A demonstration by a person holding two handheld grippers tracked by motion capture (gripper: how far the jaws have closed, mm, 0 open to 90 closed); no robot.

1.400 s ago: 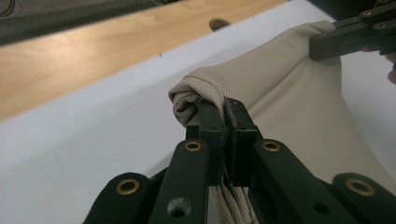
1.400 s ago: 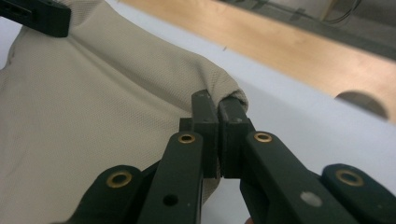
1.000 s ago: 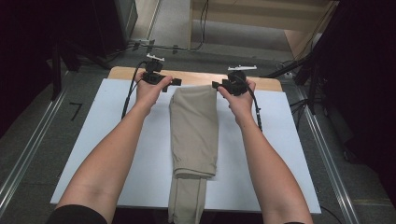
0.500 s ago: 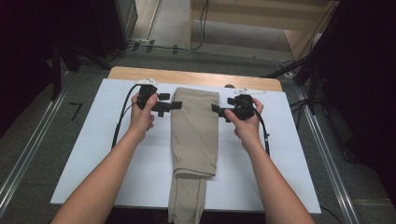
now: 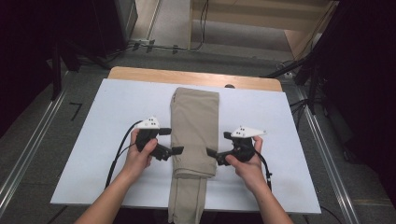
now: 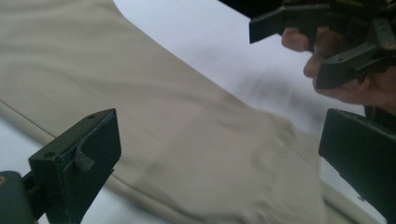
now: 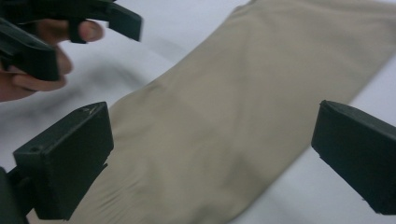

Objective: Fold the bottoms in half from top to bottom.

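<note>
Both claws stood wide and empty, their jaws having just opened: left claw [image 5: 171, 141] at the folded trousers' [image 5: 194, 126] 9 o'clock, right claw [image 5: 218, 145] at 3 (long axis 12 to 6)

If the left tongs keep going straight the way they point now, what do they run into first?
Most likely the folded khaki trousers. The left tongs point across the table at the trousers' near side edge, with the cloth right ahead between their open jaws in the left gripper view. Their height above the white board is unclear.
</note>
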